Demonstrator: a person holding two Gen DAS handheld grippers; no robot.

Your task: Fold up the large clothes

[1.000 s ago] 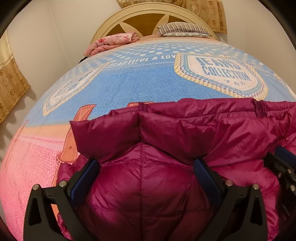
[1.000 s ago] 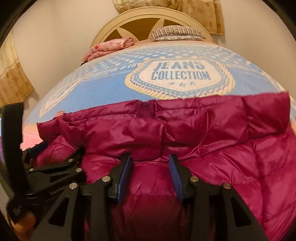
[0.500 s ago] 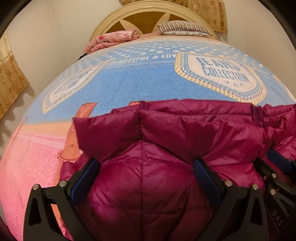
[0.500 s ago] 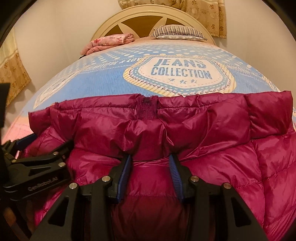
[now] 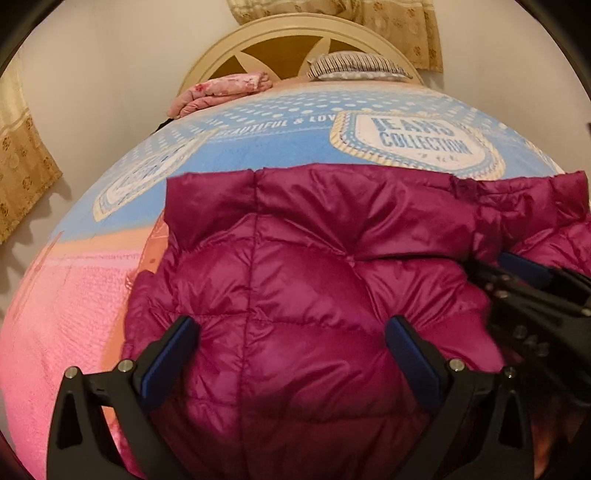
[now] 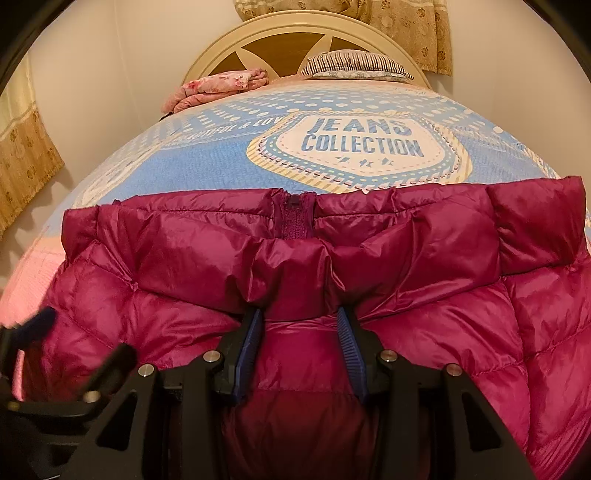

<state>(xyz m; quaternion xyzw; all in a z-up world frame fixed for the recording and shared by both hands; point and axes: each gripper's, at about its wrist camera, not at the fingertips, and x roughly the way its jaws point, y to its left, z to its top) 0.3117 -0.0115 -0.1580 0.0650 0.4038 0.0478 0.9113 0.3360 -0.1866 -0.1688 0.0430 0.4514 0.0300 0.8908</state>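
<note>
A magenta quilted puffer jacket (image 5: 314,266) lies on the bed, its straight edge with the zipper (image 6: 295,221) farthest from me. My left gripper (image 5: 291,343) is open wide over the jacket's left part, fingers resting on the padding with nothing pinched. My right gripper (image 6: 299,332) is shut on a bunched fold of the jacket (image 6: 406,266) just below the zipper end. The right gripper also shows at the right edge of the left wrist view (image 5: 532,295); the left gripper shows blurred at the lower left of the right wrist view (image 6: 66,354).
The bed cover (image 6: 207,158) is blue with a "JEANS COLLECTION" badge and pink toward the left (image 5: 55,314). A folded pink blanket (image 6: 218,86) and a striped pillow (image 6: 354,66) lie by the cream headboard (image 6: 295,33). Curtains hang left and behind.
The jacket's far edge has moved farther up the bed, covering more of the blue cover. Both grippers moved forward with it; the left stays open, the right stays closed on the fold.
</note>
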